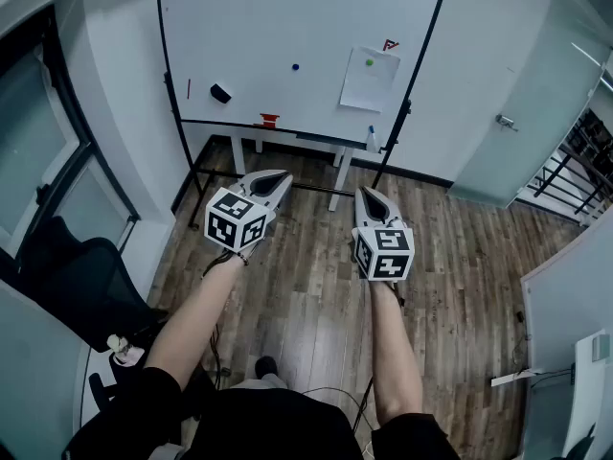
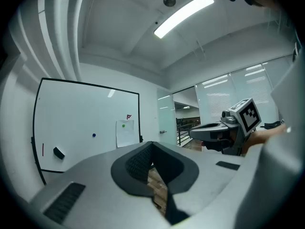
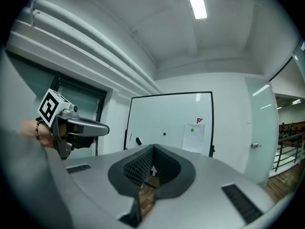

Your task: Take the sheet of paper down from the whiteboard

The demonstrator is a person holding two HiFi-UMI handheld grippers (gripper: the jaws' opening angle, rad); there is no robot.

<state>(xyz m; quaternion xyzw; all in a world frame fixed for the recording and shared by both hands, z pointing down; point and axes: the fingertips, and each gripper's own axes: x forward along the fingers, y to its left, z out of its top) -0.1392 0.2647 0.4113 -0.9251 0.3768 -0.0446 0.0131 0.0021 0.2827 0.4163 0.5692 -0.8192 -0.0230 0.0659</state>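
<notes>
- Wood floor (image 1: 306, 286) and pale walls make up an office room. A whiteboard (image 1: 278, 27) on a stand sits at the top middle of the head view.
- At the right side of the board hangs the sheet of paper (image 1: 370, 84), pinned near its top edge by a green magnet (image 1: 369, 62).
- Both tools sit lower in the frame, well apart from the board. The left hand-held gripper (image 1: 278, 178) has its jaws together with nothing in them. The right hand-held gripper (image 1: 369, 197) is likewise closed and empty.
- Pulling the sheet down while the magnet still presses on it could tear the top edge. It could also flick the magnet off onto the floor.
- The sheet seems to lie flat against the board, so jaws that reach it closed would likely skid over it or crumple it. They need to part before they meet an edge.
- A hard push might rock the board on its stand. That could shake loose the blue magnet (image 1: 295, 66) or the eraser (image 1: 221, 93) further left.
</notes>
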